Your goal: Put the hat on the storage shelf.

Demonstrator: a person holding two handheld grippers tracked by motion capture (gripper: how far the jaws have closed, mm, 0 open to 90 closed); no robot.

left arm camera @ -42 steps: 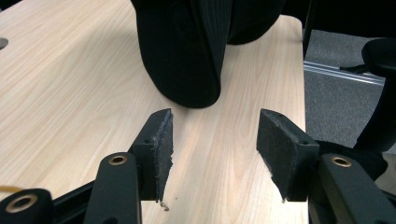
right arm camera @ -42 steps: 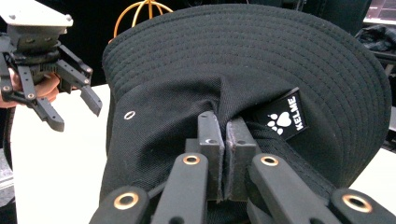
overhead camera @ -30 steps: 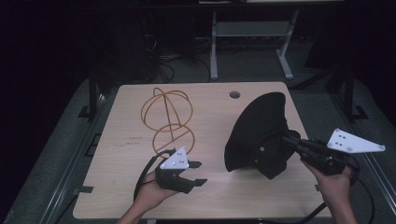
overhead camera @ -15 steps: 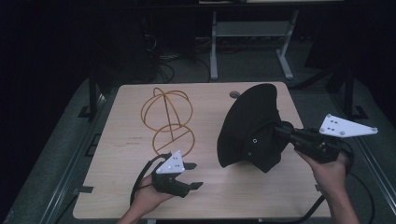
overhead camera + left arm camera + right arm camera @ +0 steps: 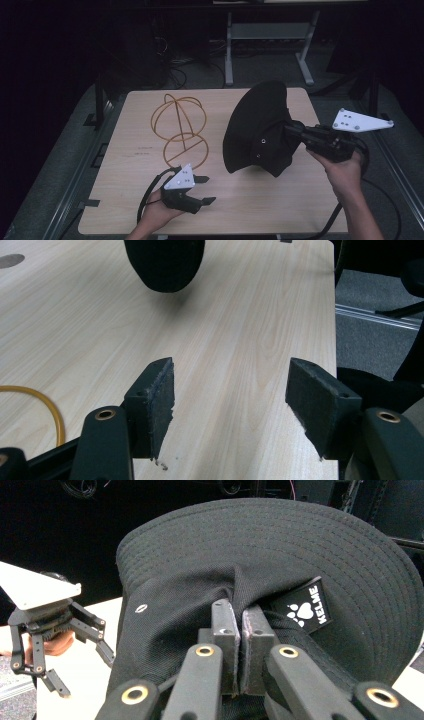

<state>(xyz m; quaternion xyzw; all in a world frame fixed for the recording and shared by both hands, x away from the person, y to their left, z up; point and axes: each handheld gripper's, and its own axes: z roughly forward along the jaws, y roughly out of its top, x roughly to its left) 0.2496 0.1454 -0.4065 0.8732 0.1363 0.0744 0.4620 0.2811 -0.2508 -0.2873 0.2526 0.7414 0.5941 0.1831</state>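
While the right tool (image 5: 242, 630) pinches the black hat (image 5: 260, 130) aloft, the left tool (image 5: 202, 189) gapes, empty.

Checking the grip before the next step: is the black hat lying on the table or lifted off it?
Lifted: the right tool pinches the black hat, which hangs clear above the table.

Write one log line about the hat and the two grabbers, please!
right gripper: shut on black hat, held off table | left gripper: open, empty | wire stand: bare
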